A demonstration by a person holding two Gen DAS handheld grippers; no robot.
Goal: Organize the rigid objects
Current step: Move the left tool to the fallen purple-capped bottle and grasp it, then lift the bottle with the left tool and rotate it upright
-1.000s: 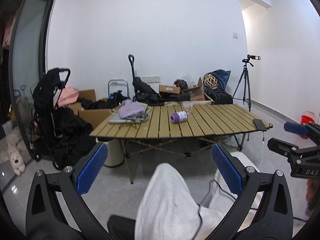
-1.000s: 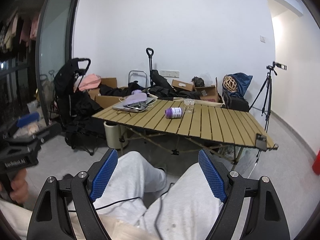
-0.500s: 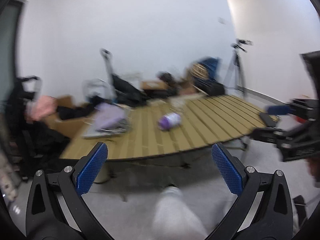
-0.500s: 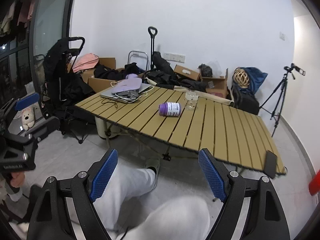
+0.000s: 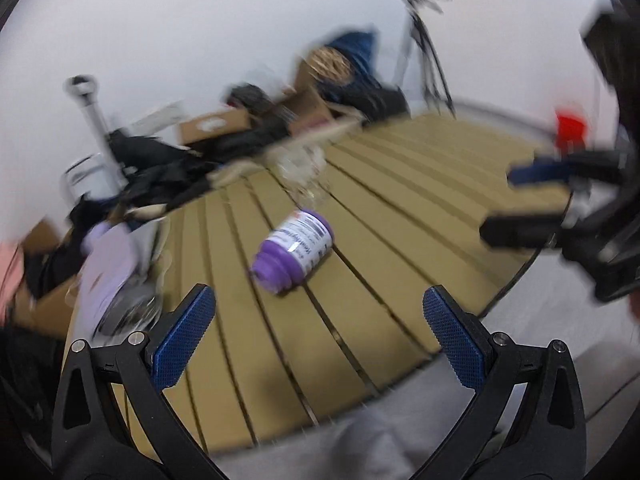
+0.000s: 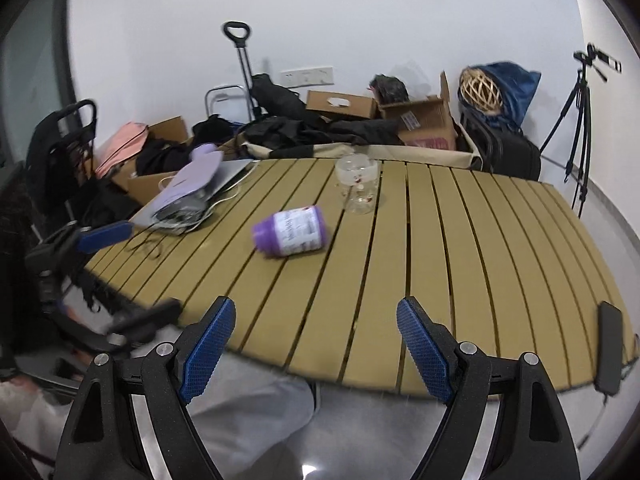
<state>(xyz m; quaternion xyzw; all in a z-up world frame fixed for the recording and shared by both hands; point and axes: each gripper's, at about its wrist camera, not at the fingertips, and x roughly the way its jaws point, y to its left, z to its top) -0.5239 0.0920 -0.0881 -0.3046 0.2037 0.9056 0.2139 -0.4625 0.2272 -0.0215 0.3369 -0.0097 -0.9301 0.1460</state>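
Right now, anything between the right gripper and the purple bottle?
Nothing visible. Only bare slats of the table lie between the open right gripper and the bottle, which lies on its side. The glass stands behind it.

No readable text in either view. Purple bottle (image 6: 290, 233) lying on the slatted table (image 6: 440, 260) has a white label with dark print and a reddish patch, but it's too small and blurred to make out; same in the left wrist view (image 5: 294, 249), where motion blur smears the lines. Cardboard box (image 6: 424, 126) behind the table carries a white sticker and a red printed band, illegible. Glass jar (image 6: 357, 186) has small red marks, a pattern rather than letters as far as I can tell.
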